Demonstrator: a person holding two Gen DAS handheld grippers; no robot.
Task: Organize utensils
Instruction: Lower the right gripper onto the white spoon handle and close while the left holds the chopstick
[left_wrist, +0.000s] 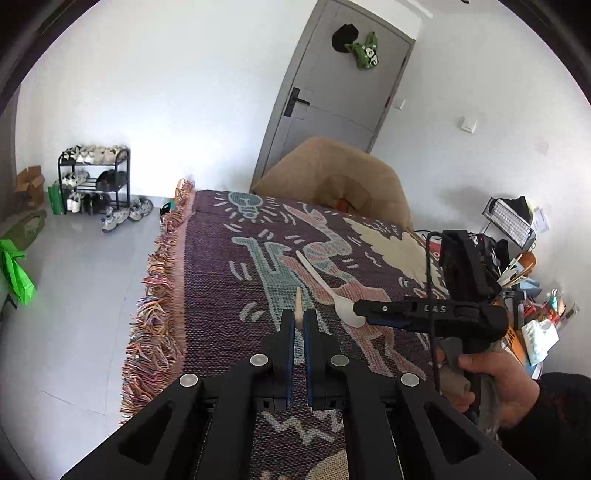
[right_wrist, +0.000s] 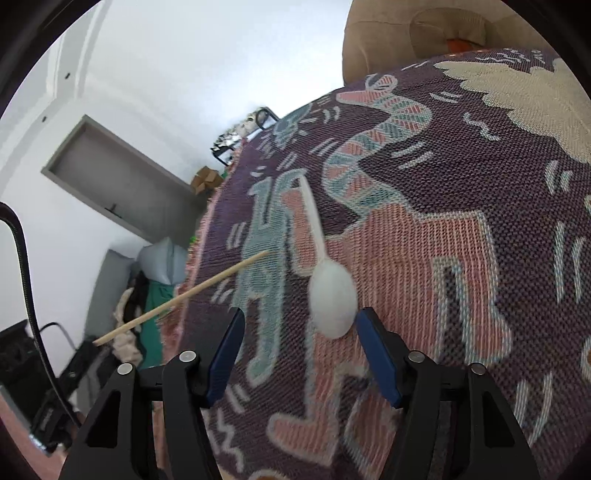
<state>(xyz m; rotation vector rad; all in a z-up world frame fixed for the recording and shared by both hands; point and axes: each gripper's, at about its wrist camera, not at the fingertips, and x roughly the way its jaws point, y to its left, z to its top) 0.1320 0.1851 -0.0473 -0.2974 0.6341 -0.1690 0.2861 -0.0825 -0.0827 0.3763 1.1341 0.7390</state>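
My left gripper (left_wrist: 298, 322) is shut on a thin wooden chopstick (left_wrist: 298, 304) whose tip sticks out ahead of the fingers. A white plastic spoon (left_wrist: 325, 286) lies on the patterned woven blanket (left_wrist: 221, 266), bowl toward me. My right gripper (left_wrist: 364, 314), held by a hand (left_wrist: 498, 384), reaches in from the right with its tips over the spoon's bowl. In the right wrist view the right gripper (right_wrist: 299, 326) is open; the spoon's bowl (right_wrist: 332, 302) lies just ahead of the tips, close to the right blue pad (right_wrist: 373, 350). The chopstick (right_wrist: 184, 295) slants across at the left.
The blanket's fringed edge (left_wrist: 159, 295) drops off at the left to a tiled floor. A tan chair back (left_wrist: 332, 173) stands behind the table. A cluttered desk with a cup of utensils (left_wrist: 517, 267) is at the right. A shoe rack (left_wrist: 94, 177) stands by the far wall.
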